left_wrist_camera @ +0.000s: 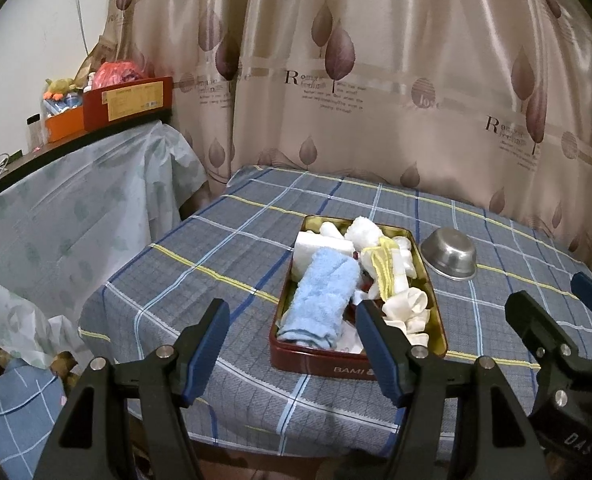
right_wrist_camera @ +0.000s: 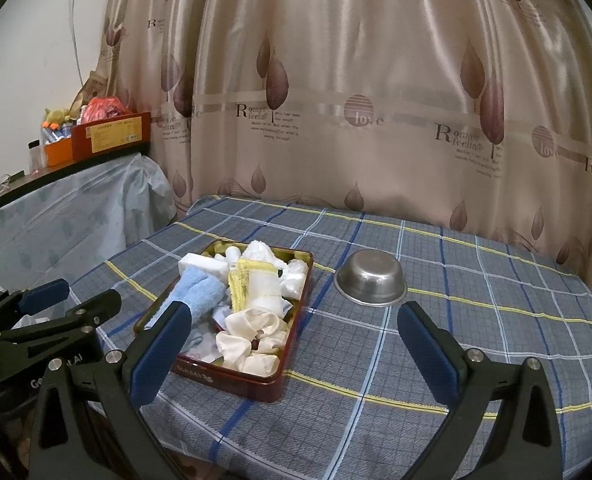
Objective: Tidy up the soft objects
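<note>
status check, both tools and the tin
Left tool open, empty. Right tool open, empty. Soft items piled in tin. Steel bowl upside down beside it.

— How's the left claw (left_wrist_camera: 292,344)?
— Jaws spread wide, nothing between the blue pads, tilted downward.
— And the right claw (right_wrist_camera: 296,356)?
— Same: jaws wide apart, empty, angled down. The two sit side by side, close but not touching.
</note>
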### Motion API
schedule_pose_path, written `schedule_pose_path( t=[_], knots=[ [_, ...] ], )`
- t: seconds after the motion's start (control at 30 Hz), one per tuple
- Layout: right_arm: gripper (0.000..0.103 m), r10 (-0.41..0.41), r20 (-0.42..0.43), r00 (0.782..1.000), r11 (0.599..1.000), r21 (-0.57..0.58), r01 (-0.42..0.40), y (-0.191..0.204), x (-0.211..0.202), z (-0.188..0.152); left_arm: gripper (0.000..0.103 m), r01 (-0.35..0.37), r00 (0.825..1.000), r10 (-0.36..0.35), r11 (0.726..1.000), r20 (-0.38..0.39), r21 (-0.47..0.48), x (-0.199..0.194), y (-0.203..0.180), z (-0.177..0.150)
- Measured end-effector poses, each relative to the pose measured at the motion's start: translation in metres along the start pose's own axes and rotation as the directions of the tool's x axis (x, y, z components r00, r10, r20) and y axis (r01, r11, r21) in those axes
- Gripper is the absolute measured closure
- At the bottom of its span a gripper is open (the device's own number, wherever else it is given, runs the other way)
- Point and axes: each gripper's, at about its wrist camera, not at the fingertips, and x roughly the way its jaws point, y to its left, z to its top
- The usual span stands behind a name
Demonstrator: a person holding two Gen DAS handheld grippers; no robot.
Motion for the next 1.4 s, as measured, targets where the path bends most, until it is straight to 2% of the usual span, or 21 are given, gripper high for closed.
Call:
schedule_pose_path(
  t=[0.3,0.57,0.83,1.4],
  knots=[
    [0.001,0.003,-0.001,1.0,1.0,-0.004,-0.003,-0.003,-0.001,0.0,0.036,-0.013,1.0,0.012,1.0,-0.011,-0.022,0.001,0.005,0.0],
    [0.001,0.005,-0.001,1.0,1.0,-0.002,-0.005,-0.002,-0.001,0.0,0.036,-0.042,0.999,0.042,0.999,-0.003,0.014,0.0,0.001,0.0],
    [0.001,0.003,0.001,1.0,1.0,-0.003,-0.003,-0.002,-0.001,0.0,0.036,-0.038,0.999,0.037,0.998,0.012,0.044,-0.002,-0.005,-0.001],
    [0.001,0.006,0.009,1.0,1.0,-0.015,-0.006,-0.009,-0.008,0.002,0.036,-0.042,0.999,0.042,0.998,0.011,0.042,-0.001,-0.005,0.0]
  ],
)
